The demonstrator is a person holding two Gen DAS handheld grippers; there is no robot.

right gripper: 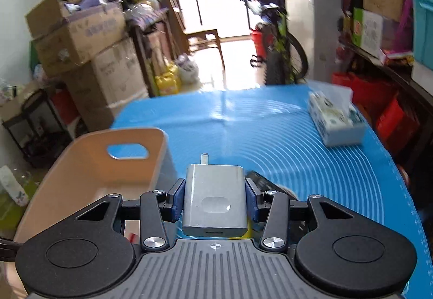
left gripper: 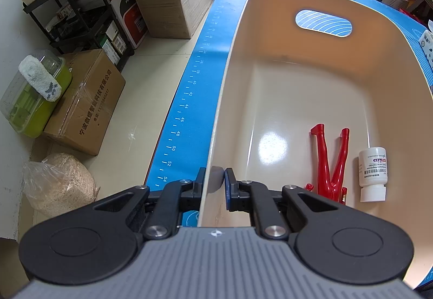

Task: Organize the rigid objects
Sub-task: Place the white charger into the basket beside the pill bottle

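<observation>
A beige plastic bin [left gripper: 297, 77] with a handle slot stands on the blue mat [left gripper: 200, 88]. Inside it lie a red Y-shaped plastic piece [left gripper: 328, 161] and a small white pill bottle [left gripper: 373, 173]. My left gripper [left gripper: 213, 180] is shut on the bin's near left wall, one finger outside and one inside. In the right wrist view my right gripper [right gripper: 215, 200] is shut on a grey wall charger [right gripper: 215, 201], held in the air above the mat [right gripper: 270, 131], right of the bin [right gripper: 89, 177]. A dark object [right gripper: 261, 181] lies on the mat just behind the right finger, mostly hidden.
A patterned tissue box [right gripper: 337, 119] sits at the mat's far right. Cardboard boxes [left gripper: 89, 101], a black cart [left gripper: 73, 7] and a green container [left gripper: 35, 93] crowd the floor on the left. A bicycle [right gripper: 276, 42] and cluttered shelves [right gripper: 384, 36] stand beyond the table.
</observation>
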